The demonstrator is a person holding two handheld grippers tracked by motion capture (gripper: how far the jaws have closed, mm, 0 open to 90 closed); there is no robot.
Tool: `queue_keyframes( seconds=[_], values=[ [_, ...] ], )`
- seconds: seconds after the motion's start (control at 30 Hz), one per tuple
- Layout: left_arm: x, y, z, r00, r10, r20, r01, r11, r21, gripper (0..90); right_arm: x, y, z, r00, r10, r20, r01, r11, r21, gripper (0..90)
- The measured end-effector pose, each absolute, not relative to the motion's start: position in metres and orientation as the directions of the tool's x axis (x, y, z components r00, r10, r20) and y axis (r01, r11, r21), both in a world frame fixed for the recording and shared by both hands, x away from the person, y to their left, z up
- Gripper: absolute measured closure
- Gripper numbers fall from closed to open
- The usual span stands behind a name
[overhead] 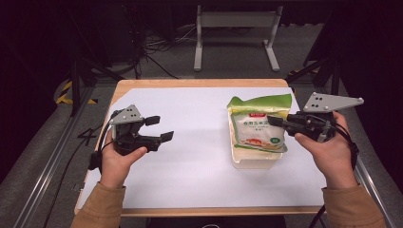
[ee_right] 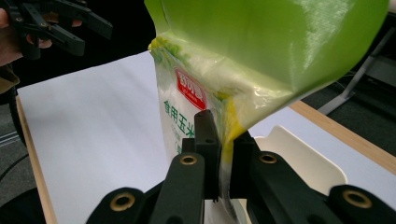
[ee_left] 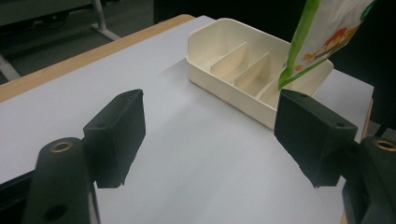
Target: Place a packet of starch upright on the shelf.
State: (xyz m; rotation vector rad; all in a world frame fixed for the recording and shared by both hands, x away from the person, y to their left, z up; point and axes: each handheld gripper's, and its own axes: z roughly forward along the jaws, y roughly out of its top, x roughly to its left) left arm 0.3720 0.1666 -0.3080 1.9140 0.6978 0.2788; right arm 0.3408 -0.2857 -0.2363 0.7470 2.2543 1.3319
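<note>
The right claw [overhead: 272,119] is clamped on the green bag [overhead: 257,124], hanging it over the divided tray [ee_left: 243,70]. The left claw [overhead: 159,128] waits apart, jaws spread, likely until needed.

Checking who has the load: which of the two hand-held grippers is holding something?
The right hand-held gripper: its jaws are clamped on the green pouch above the cream tray. The left hand-held gripper is open, holding nothing.

Work surface: wooden-edged rectangular table [overhead: 124,85] covered by a white sheet [overhead: 190,142].
One cream plastic tray with internal dividers [ee_left: 224,56] rests directly on the sheet, right of centre.
</note>
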Motion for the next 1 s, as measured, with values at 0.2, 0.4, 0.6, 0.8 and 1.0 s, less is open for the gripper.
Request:
queue_keyframes(
  seconds=[0.2,0.4,0.6,0.8,1.0],
  values=[
    [0.372,0.165,-0.308,0.820,0.565,-0.091,0.317,-0.317,0.894,25.8,0.345,-0.285,-0.244,-0.784,0.617,-0.070,0.252,0.419,0.872,86.1],
    [0.372,0.165,-0.309,0.824,0.559,-0.091,0.319,-0.325,0.890,25.6,0.353,-0.283,-0.257,-0.797,0.602,-0.053,0.258,0.419,0.871,86.1],
    [0.372,0.164,-0.309,0.827,0.554,-0.092,0.319,-0.329,0.889,24.8,0.356,-0.283,-0.264,-0.807,0.590,-0.034,0.257,0.402,0.879,86.1],
    [0.373,0.163,-0.310,0.825,0.557,-0.090,0.319,-0.330,0.889,24.9,0.361,-0.281,-0.273,-0.811,0.585,-0.019,0.249,0.374,0.893,86.2],
    [0.373,0.165,-0.311,0.824,0.559,-0.095,0.323,-0.325,0.889,24.9,0.367,-0.284,-0.289,-0.806,0.592,0.029,0.285,0.344,0.895,86.2]
  ],
)
